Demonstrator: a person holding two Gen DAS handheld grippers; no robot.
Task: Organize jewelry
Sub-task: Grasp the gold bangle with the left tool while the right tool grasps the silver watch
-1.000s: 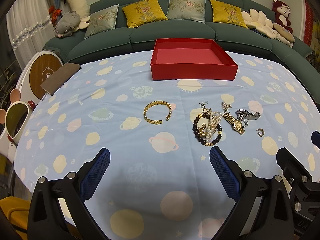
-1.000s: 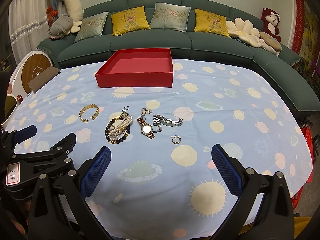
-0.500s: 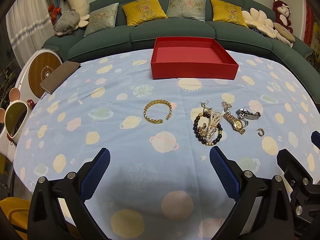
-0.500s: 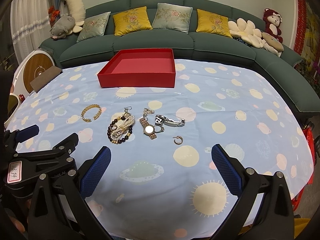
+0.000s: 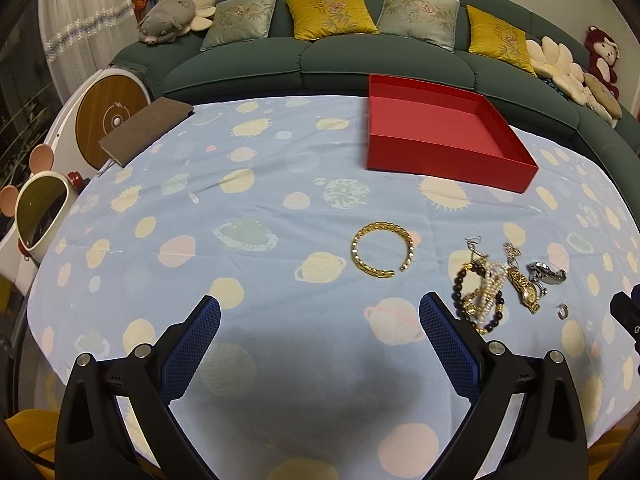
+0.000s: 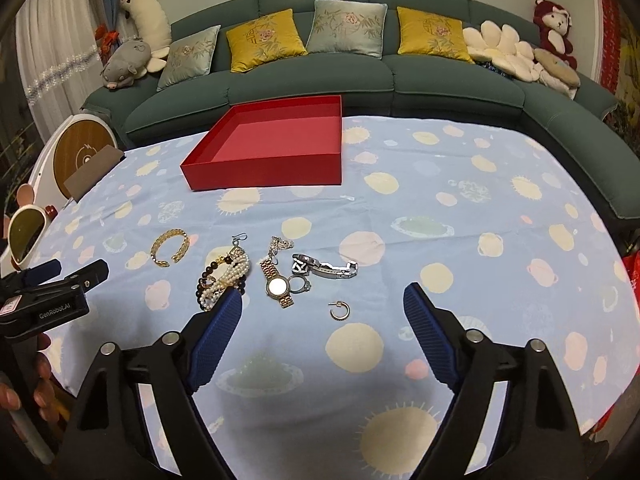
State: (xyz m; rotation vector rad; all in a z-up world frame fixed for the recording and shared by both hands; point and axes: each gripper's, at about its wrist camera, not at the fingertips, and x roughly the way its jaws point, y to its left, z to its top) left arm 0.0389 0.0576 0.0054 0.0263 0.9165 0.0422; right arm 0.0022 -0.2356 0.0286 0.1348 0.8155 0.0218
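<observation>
One empty red cardboard box (image 6: 276, 160), upper centre. Mid-frame: one gold cuff bracelet (image 6: 171, 247), two watches, one hoop earring (image 6: 339, 310). Both grippers gape, nothing between; the right gripper (image 6: 322, 306) has just been narrowing, with bare cloth lower right.

I can read "GenRobot.AI" in white letters on the black body of the left gripper (image 6: 60, 276), at the left edge of my right wrist view. A small pink-and-white label (image 6: 9, 305) beside it carries digits too blurred for me to read.

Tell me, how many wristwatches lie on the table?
2. The gold watch lies right of the bead bracelets; the silver watch lies just right of it. The bracelet pile may hide more.
</observation>
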